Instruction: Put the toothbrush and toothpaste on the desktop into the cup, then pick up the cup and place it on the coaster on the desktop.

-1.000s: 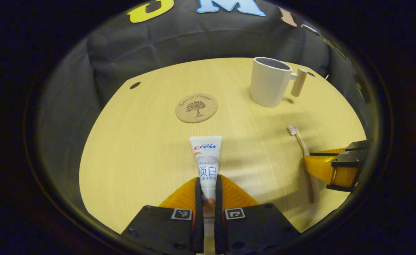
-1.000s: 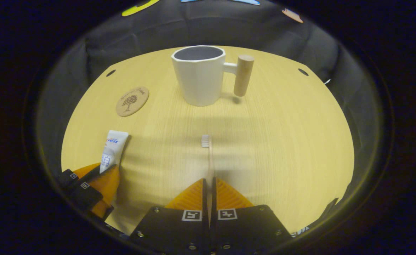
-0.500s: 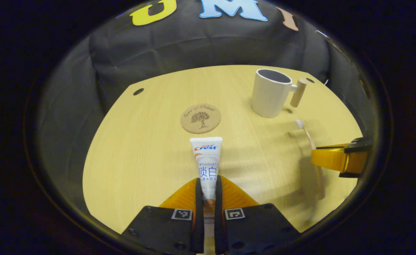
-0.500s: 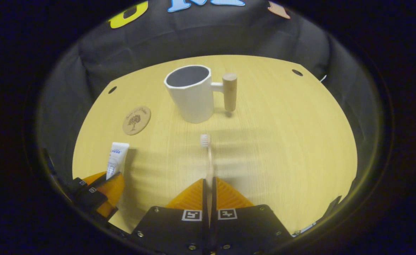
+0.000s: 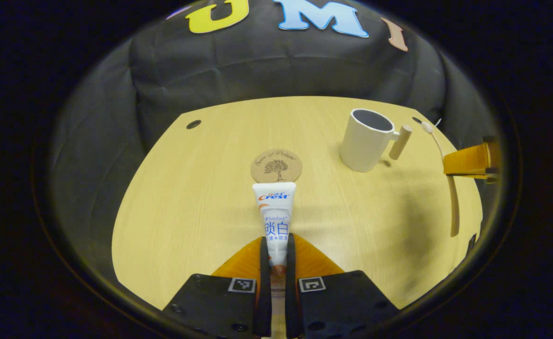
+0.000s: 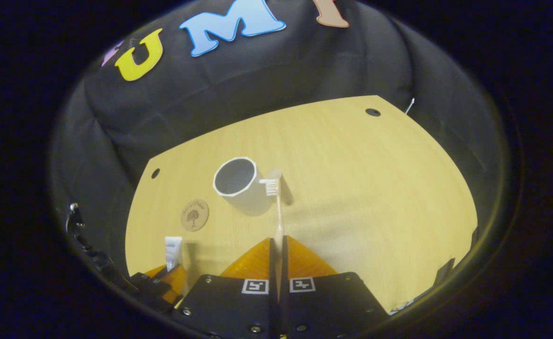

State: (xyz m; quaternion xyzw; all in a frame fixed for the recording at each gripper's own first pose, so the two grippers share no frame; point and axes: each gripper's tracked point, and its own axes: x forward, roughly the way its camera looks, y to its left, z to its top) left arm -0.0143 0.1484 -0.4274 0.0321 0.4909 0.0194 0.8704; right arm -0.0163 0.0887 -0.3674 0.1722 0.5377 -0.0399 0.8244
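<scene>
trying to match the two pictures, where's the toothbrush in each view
Left gripper view: toothbrush at far right, held by the right claw, head up beside the cup.
Right gripper view: toothbrush at centre, rising from the claw's fingers, bristles by the cup's rim.
Shared landmark: the coaster.

Both tools [image 5: 276,245] [image 6: 276,245] clamped tight, raised.
</scene>
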